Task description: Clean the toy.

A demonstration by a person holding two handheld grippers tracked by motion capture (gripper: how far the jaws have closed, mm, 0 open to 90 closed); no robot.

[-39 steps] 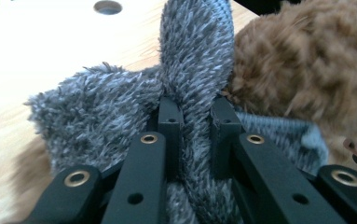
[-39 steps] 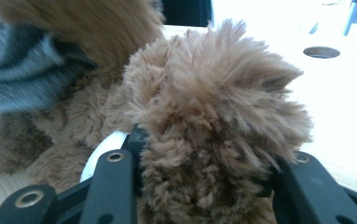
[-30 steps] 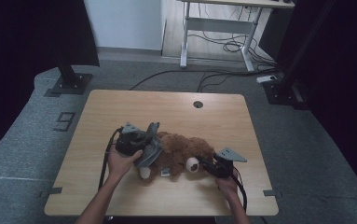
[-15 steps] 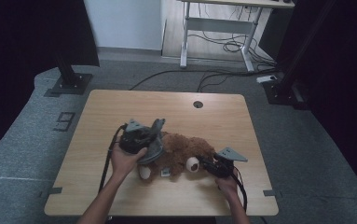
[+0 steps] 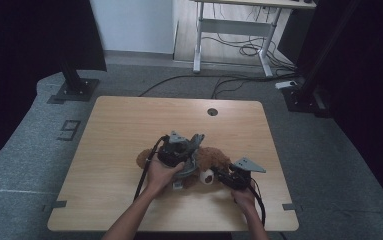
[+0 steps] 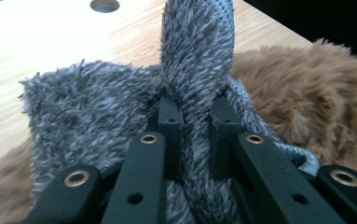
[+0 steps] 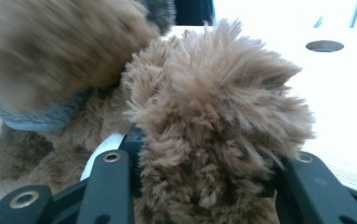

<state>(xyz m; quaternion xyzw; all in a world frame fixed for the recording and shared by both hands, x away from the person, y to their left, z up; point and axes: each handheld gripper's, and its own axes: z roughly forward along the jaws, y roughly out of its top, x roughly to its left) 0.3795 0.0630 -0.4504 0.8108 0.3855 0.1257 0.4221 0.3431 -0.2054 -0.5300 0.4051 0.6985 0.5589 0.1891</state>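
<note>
Grey fleece (image 6: 120,116) pinched in left claw (image 6: 195,112), brown plush (image 7: 213,116) mid-table — right claw (image 7: 204,182) clamped.

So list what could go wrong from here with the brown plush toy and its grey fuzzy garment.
1. The left gripper pinches only a narrow fold of the grey fuzzy garment; a harder pull may slip it free.
2. The right gripper is clamped on a tuft of the brown plush toy; the pile could give and the toy drag along.
3. The garment's knitted grey edge looks stretched around the toy and might snag.
</note>
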